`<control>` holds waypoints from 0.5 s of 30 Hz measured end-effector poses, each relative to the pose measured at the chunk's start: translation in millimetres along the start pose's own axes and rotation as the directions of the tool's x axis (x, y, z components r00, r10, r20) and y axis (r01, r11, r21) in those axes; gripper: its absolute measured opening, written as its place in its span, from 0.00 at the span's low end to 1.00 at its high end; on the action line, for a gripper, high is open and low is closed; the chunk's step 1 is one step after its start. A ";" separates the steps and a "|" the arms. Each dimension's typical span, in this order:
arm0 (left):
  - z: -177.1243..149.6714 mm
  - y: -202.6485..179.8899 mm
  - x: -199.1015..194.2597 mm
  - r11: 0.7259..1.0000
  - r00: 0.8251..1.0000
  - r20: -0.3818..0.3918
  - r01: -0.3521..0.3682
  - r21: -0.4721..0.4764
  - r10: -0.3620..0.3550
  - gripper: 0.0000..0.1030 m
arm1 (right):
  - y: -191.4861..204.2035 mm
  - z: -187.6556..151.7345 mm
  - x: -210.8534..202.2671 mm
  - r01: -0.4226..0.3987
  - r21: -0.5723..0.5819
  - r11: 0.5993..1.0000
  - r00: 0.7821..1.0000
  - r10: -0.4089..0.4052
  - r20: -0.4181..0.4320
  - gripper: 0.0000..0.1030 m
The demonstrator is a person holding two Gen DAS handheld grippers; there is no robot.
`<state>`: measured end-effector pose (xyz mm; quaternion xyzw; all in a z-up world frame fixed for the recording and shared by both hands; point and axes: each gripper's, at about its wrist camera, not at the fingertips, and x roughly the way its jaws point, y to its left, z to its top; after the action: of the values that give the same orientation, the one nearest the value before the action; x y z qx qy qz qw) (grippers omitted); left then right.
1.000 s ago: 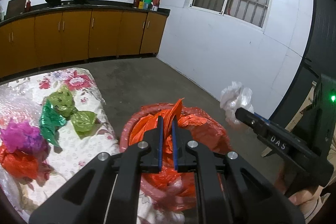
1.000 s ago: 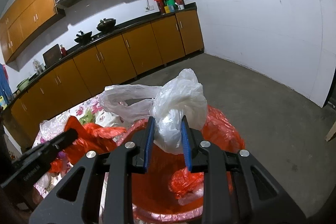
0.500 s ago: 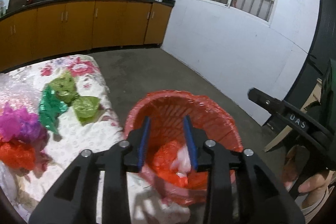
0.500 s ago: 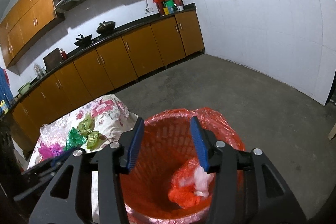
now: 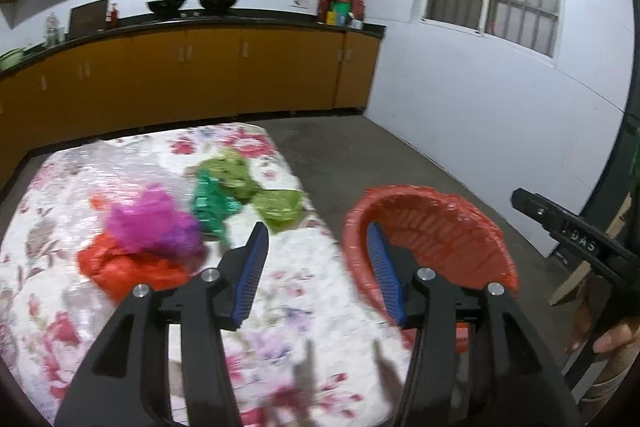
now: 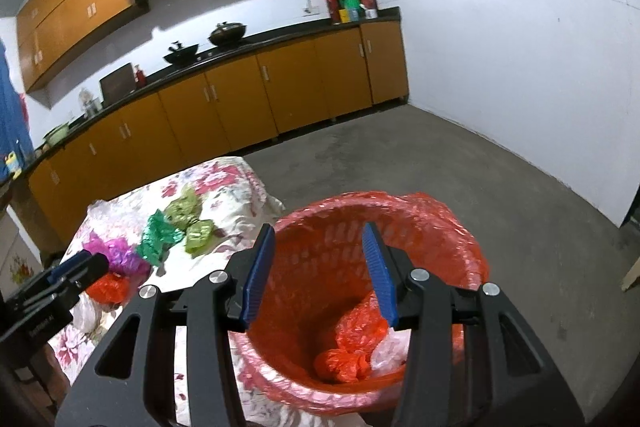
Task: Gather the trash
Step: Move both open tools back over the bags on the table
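A red basket [image 5: 440,227] lined with a red plastic bag stands at the right edge of the floral-cloth table [image 5: 280,307]. Inside the basket [image 6: 440,227] lie a crumpled orange bag [image 6: 352,347] and a white bag [image 6: 388,351]. On the cloth lie a purple bag [image 5: 152,223], an orange-red bag [image 5: 128,271], a dark green bag [image 5: 210,203] and two light green bags [image 5: 280,207]. My left gripper [image 5: 316,239] hangs over the cloth beside the basket, jaws opening, with nothing between them. My right gripper [image 6: 318,239] is open and empty above the basket.
Brown kitchen cabinets [image 6: 240,99] and a dark counter with pans run along the far wall. Grey concrete floor [image 6: 480,179] lies beyond the basket, up to a white wall. A hand [image 5: 612,343] holds the right gripper at the right edge of the left wrist view.
The left gripper let go of the orange bag and the right one of the white bag; both now lie in the basket. Both jaws opened. The left gripper swung left toward the table.
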<state>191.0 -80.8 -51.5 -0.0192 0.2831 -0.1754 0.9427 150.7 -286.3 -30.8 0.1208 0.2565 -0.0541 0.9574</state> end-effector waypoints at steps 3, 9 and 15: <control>-1.7 18.7 -12.4 0.999 0.999 0.018 -0.045 -0.015 0.045 0.54 | 14.2 -0.2 -0.9 -0.018 -0.030 0.999 1.000 0.018 0.003 0.45; -5.4 65.8 -42.5 0.984 0.983 0.058 -0.170 -0.046 0.173 0.65 | 44.5 -3.2 4.4 -0.071 -0.080 0.994 0.997 0.070 -0.017 0.45; -17.2 126.5 -62.6 0.938 0.946 0.034 -0.316 -0.141 0.324 0.81 | 77.5 -8.5 13.3 -0.142 -0.110 0.984 0.989 0.137 -0.051 0.45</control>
<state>173.5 60.3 -50.0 -0.0410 0.2666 0.0001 0.9629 170.9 -209.8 -28.8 0.0850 0.2707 0.0304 0.9584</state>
